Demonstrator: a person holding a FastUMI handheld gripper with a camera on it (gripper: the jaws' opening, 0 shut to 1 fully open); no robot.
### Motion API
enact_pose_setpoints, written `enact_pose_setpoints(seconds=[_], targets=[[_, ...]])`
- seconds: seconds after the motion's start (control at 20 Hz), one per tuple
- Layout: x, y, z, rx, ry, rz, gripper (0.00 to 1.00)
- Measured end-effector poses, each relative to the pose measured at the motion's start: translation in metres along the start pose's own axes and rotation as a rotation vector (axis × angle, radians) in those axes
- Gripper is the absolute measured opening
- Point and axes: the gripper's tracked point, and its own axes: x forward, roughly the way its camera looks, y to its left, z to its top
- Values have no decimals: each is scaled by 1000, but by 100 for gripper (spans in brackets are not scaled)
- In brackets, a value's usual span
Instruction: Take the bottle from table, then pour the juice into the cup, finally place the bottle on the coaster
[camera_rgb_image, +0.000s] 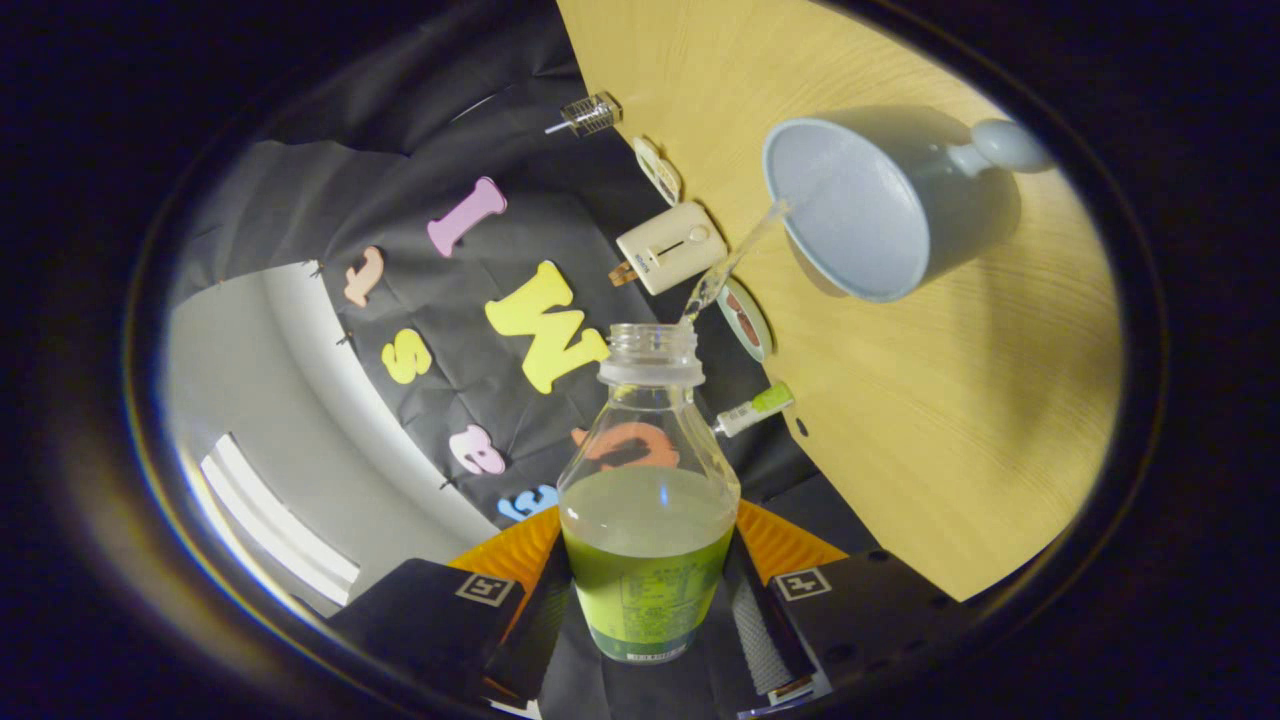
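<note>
Although the label on the bottle (648, 520) carries lines of small print, none of it is sharp enough to read, and the square black-and-white marker on each finger of the gripper (645, 610) holds a pattern, not words. The two fingers are closed on the lower body of the one clear plastic bottle, one pressing each side, with the label between them. The bottle has no cap on its neck and holds green juice in its lower part. From its mouth a thin stream of juice (735, 262) runs to the rim of the single pale blue cup (860, 210), which sits beyond the fingers on the table (960, 420) with its rounded handle on the far side. The whole scene is steeply tilted. Along the table's edge against the booth wall lie five small things: a little clear ribbed vial (592, 113), a pale oval piece (658, 170), a cream rectangular device (670, 247), a round coaster (745, 318) with a green rim, and a small green-and-white tube (755, 408). The table is light wood with visible grain; past the black cloth a grey wall (240, 380) shows.
</note>
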Motion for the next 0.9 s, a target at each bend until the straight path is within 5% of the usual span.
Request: enact_pose_setpoints(seconds=[0.9], targets=[[-16, 34, 0, 174, 40, 44, 79]])
